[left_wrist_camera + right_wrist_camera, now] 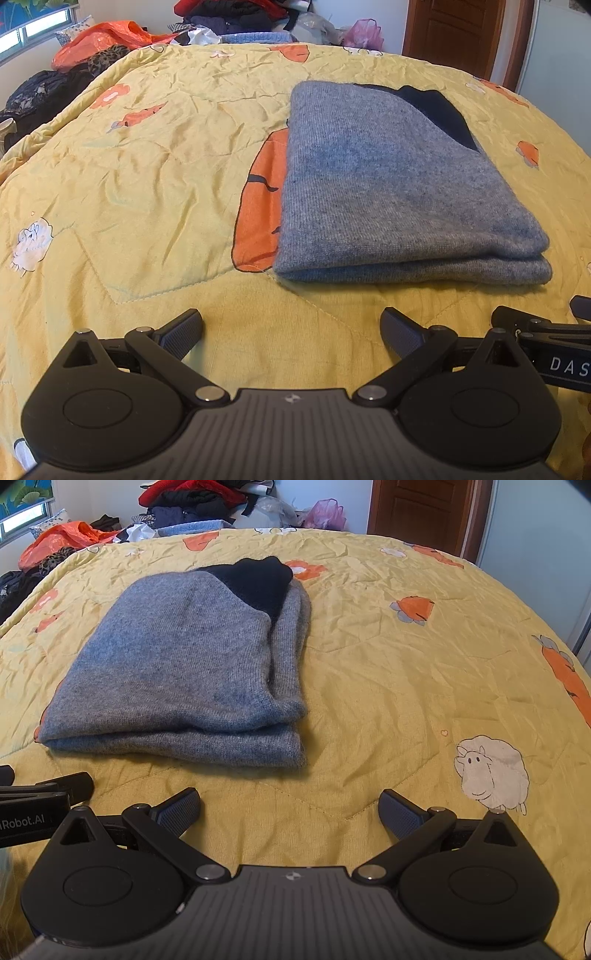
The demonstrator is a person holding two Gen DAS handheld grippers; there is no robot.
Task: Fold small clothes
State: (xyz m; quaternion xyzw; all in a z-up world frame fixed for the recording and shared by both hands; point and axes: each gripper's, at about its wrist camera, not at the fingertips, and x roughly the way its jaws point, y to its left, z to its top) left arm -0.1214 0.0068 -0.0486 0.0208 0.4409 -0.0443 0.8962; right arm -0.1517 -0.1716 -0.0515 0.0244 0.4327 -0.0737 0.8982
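A grey knitted garment [399,184] with a dark navy part [439,110] lies folded in layers on the yellow quilt [147,177]. It also shows in the right wrist view [184,672], with the navy part [258,579] at its far end. My left gripper [291,332] is open and empty, above the quilt just short of the garment's near edge. My right gripper [290,812] is open and empty, near the garment's near right corner. Each gripper shows at the edge of the other's view, the right one [546,332] and the left one [40,794].
A pile of clothes [236,14] and an orange plastic bag [103,37] lie beyond the bed's far edge. A pink bag [364,33] and a brown door [450,33] stand at the back right. Dark clothes [40,96] lie off the left side.
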